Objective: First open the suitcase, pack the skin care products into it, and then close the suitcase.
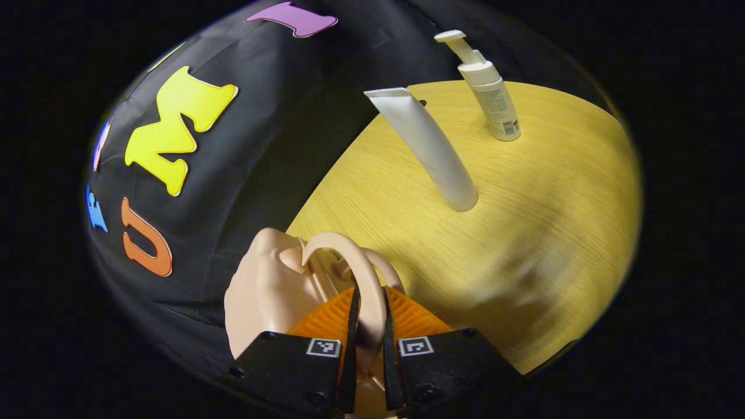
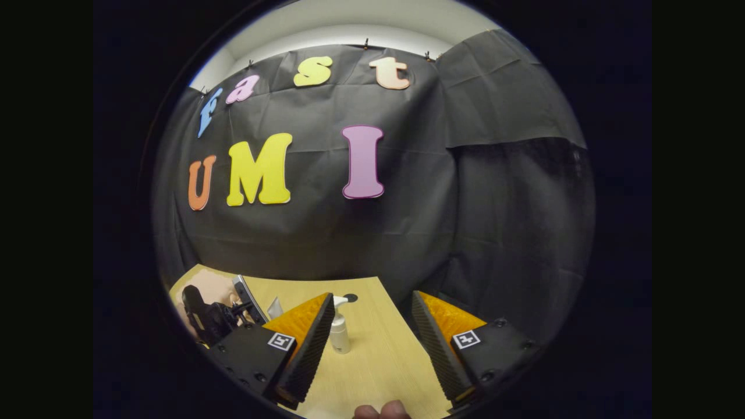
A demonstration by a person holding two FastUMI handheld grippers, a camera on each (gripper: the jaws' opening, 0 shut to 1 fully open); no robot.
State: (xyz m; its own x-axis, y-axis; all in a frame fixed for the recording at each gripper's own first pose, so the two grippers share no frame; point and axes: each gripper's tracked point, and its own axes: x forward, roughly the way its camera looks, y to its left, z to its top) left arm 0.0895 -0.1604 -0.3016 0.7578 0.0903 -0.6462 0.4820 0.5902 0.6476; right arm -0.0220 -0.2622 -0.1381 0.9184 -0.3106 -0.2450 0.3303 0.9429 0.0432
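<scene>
My left gripper (image 1: 368, 298) is shut on the arched handle (image 1: 343, 247) of a pale pink suitcase (image 1: 262, 291), which sits at the near left edge of the wooden table (image 1: 524, 233). Beyond it, in the left gripper view, a white tube (image 1: 428, 148) stands on its cap and a white pump bottle (image 1: 492, 96) stands farther back. My right gripper (image 2: 372, 299) hangs open above the table with nothing between its fingers. In the right gripper view, the pump bottle (image 2: 339, 334) and the tube (image 2: 275, 306) stand ahead to the left, with the left gripper (image 2: 204, 317) and suitcase (image 2: 212, 286) beyond.
The black cloth wall (image 2: 349, 233) rises right behind the table's far edge. A small dark hole (image 2: 351, 298) marks the tabletop near the back. A person's fingertips (image 2: 381, 412) show at the bottom of the right gripper view. Bare tabletop (image 2: 372, 361) lies below the right gripper.
</scene>
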